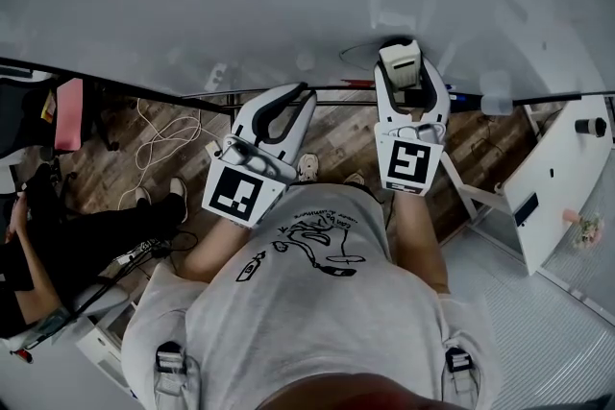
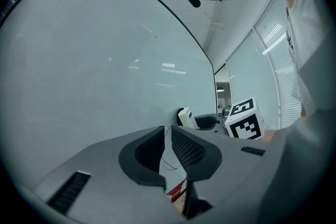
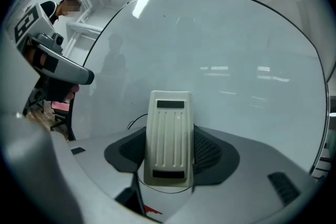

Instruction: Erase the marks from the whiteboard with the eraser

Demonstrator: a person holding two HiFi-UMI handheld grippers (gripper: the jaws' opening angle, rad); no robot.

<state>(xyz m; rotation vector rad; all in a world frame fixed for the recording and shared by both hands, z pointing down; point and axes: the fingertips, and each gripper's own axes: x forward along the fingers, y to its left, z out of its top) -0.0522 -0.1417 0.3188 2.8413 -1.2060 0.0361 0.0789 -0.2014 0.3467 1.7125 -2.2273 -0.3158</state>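
My right gripper (image 3: 169,150) clamped on ribbed cream plastic eraser (image 3: 168,134), far end at large white whiteboard (image 3: 226,44). My left gripper (image 2: 167,145) jaws together, empty, near board. Risk I see: tilted eraser skips marks; hard push slides it out of grip.

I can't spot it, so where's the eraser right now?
The eraser is clamped in the right gripper, to the right of the left gripper in the head view, close up to the whiteboard.

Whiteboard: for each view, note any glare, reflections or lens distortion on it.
Right gripper view: light streaks reflect on the whiteboard, fisheye bows its edge; left gripper view: fainter streaks, curved edge, black vignetted corners; head view: it looks dim, evenly grey.
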